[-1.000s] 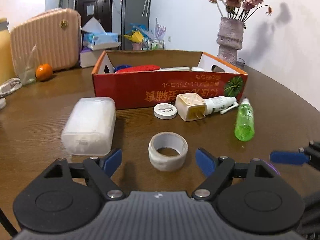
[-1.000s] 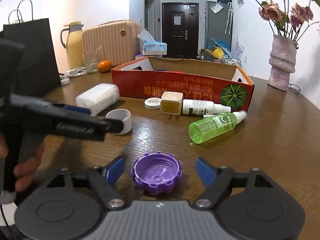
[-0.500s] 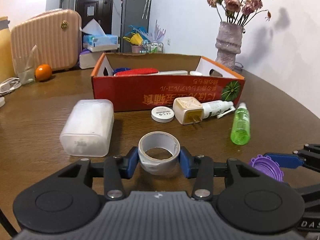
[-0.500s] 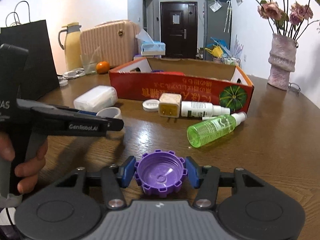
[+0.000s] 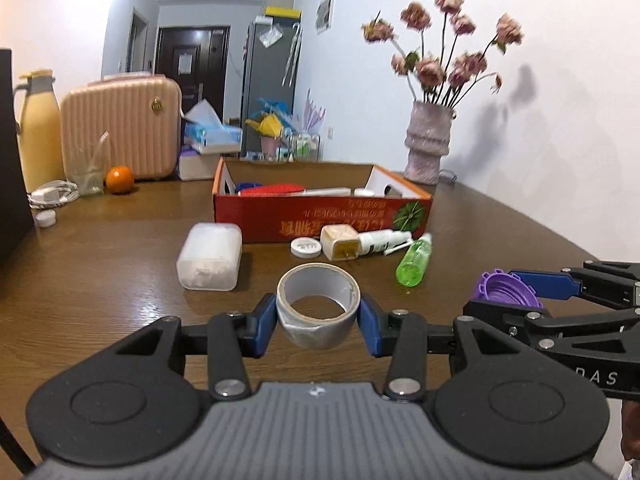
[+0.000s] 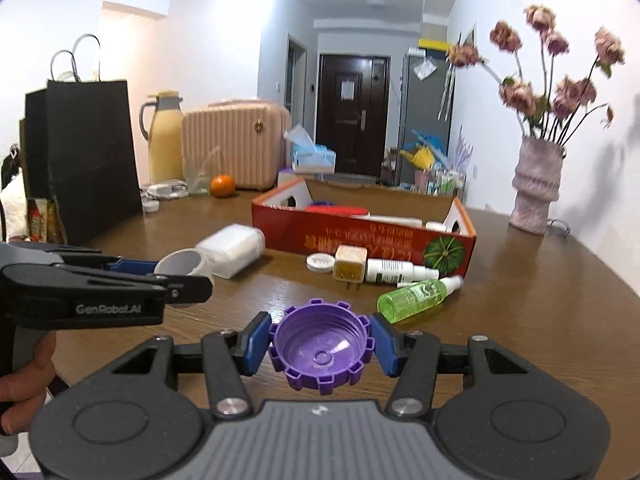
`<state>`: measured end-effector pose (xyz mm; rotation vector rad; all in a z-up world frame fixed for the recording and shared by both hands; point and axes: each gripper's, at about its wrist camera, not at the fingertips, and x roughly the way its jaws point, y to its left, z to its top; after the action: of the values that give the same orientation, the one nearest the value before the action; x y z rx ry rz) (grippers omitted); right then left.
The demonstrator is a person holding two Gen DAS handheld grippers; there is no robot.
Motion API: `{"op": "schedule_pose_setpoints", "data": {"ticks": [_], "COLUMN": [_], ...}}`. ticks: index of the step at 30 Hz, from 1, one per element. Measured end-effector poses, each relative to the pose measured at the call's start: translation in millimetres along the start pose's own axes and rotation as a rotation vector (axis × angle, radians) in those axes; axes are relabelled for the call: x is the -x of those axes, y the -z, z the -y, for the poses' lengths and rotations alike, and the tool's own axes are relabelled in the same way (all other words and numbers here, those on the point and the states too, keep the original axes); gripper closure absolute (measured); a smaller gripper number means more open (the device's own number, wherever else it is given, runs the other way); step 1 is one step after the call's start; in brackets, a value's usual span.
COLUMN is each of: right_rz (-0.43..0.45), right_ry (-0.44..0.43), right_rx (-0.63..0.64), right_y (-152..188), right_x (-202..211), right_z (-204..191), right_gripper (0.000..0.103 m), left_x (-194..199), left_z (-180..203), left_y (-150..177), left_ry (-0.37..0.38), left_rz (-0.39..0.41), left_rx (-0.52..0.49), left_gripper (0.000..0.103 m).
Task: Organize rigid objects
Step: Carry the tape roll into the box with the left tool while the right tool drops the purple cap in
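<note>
Left wrist view. My left gripper (image 5: pixel 319 322): jaws closed against both sides of the tape roll (image 5: pixel 317 309), carried above the tabletop (image 5: pixel 100 280). Ahead, the red cardboard box (image 5: pixel 320 218) stands open; inside, a red flat item (image 5: pixel 272 191), a blue piece and a white stick-like thing, the rest hidden by the front wall. Before the box: white plastic case (image 5: pixel 210 256), small white round lid (image 5: pixel 306 247), beige plug adapter (image 5: pixel 339 242), white spray bottle (image 5: pixel 384 241), green spray bottle (image 5: pixel 415 262) lying on its side. My right gripper (image 5: pixel 516 294) enters from the right, cut off by the frame.

Right wrist view. Right jaws clamped on the purple cap (image 6: pixel 320 350), hollow side up, off the tabletop. Box contents mostly masked by the near wall; red item's top edge shows. My left gripper crosses at left, tape roll half hidden behind its fingers. Print on the box is too blurred to read.
</note>
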<state>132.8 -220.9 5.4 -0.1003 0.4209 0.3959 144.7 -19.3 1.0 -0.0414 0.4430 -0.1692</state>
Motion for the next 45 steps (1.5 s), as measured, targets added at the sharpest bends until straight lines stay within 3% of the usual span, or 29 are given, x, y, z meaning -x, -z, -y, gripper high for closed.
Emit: {"op": "schedule_pose_setpoints", "data": {"ticks": [8,15,18,20,22,24,28,32,37,38,42,45], "right_rz": [0.049,0.072,0.077,0.065,0.037,-0.001,-0.186,-0.306,-0.357,-0.340,-0.329,-0.321], "right_ry": [0.037,0.025,0.015,-0.004,-0.014,-0.020,-0.088,0.002,0.088,0.091,0.103,0.098], "right_rx": [-0.018,-0.021,-0.026,-0.044,-0.055,-0.090,-0.257,-0.255,-0.186,-0.160,-0.155,-0.163], "right_y": [0,-25,-49,-68,-92,-115,-153,-166,-159,-156,-156,-163], "right_x": [32,18,-12,-42,-80,-124,-235,-323,-376,-377,-376,-368], "right_z": [0,23,45,63,85,108,167,191,202,200,203,205], "right_gripper": [0.050,0.050,0.050,0.050,0.050,0.050,0.050,0.050,0.050,0.050,0.049,0.039], "left_x": [30,-5,-57,-102,-143,-193,-301,-385,-420,-420,-414,-398], "left_z": [-2,-17,-26,-30,-29,-29,-28,-21,-27,-29,-37,-37], "left_y": [-9,-43,-72,-98,-122,-145,-176,-176,-168,-169,-171,-179], "left_ry": [-0.003,0.054,0.109,0.094,0.119,0.148,0.158,0.096,0.063,0.073,0.091,0.073], "left_rz": [0.066,0.073,0.023,-0.033,-0.044,-0.104,-0.263,-0.379,-0.442,-0.438,-0.421,-0.410], "left_rx": [0.020,0.024,0.019,0.024,0.001,0.014,0.082,0.082,0.142,0.158,0.162,0.151], "left_gripper": [0.059,0.059,0.059,0.059,0.059,0.059,0.059,0.058,0.054,0.052,0.028,0.027]}}
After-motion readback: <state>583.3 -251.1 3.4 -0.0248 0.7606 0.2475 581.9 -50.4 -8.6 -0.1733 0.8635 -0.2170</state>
